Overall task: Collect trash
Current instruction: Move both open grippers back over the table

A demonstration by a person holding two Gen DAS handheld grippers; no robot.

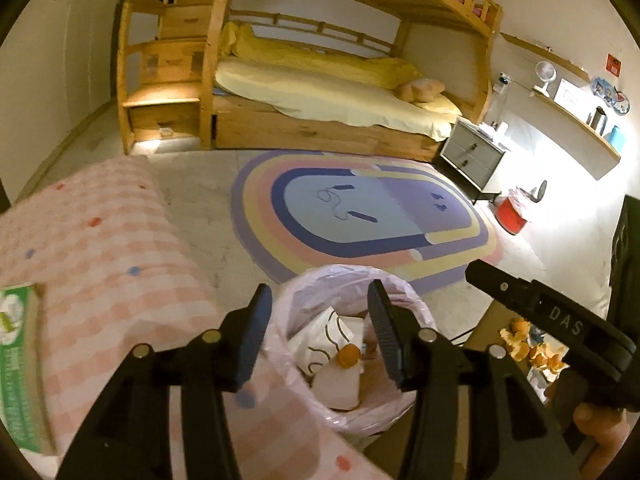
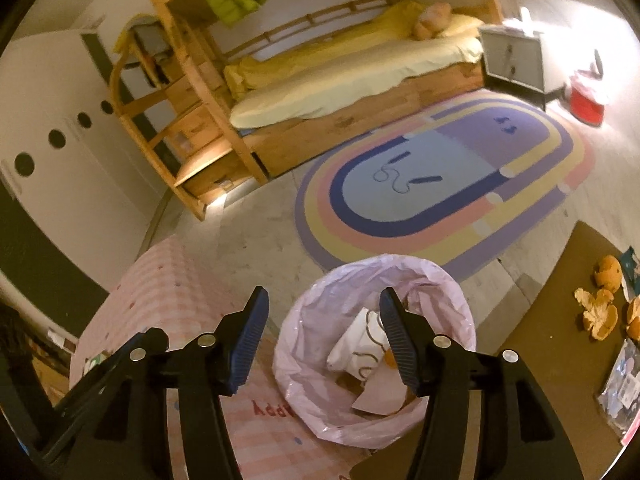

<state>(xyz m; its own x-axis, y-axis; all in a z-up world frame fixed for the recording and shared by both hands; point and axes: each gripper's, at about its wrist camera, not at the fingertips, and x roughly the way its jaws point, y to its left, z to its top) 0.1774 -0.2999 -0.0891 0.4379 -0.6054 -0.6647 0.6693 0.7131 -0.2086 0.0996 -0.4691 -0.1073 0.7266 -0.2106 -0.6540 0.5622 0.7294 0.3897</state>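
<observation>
A trash bin lined with a pink bag (image 1: pixel 404 300) (image 2: pixel 312 320) stands on the floor right under both grippers. It holds crumpled white paper (image 1: pixel 316 336) (image 2: pixel 360 348), brown cardboard (image 2: pixel 380 394) and a piece of orange peel (image 1: pixel 347 355). My left gripper (image 1: pixel 318 336) is open and empty above the bin. My right gripper (image 2: pixel 322 340) is open and empty above the bin too; its body shows in the left wrist view (image 1: pixel 560 320). Several orange peels (image 2: pixel 598 314) (image 1: pixel 532 350) lie on a brown table (image 2: pixel 560 300) at the right.
A pink checked cloth surface (image 1: pixel 112 248) (image 2: pixel 160 280) lies left of the bin, with a green box (image 1: pixel 20 364) on it. Beyond are a rainbow rug (image 1: pixel 360 216), a wooden bunk bed (image 1: pixel 312 96), a grey nightstand (image 1: pixel 472 152) and a red bin (image 1: pixel 512 214).
</observation>
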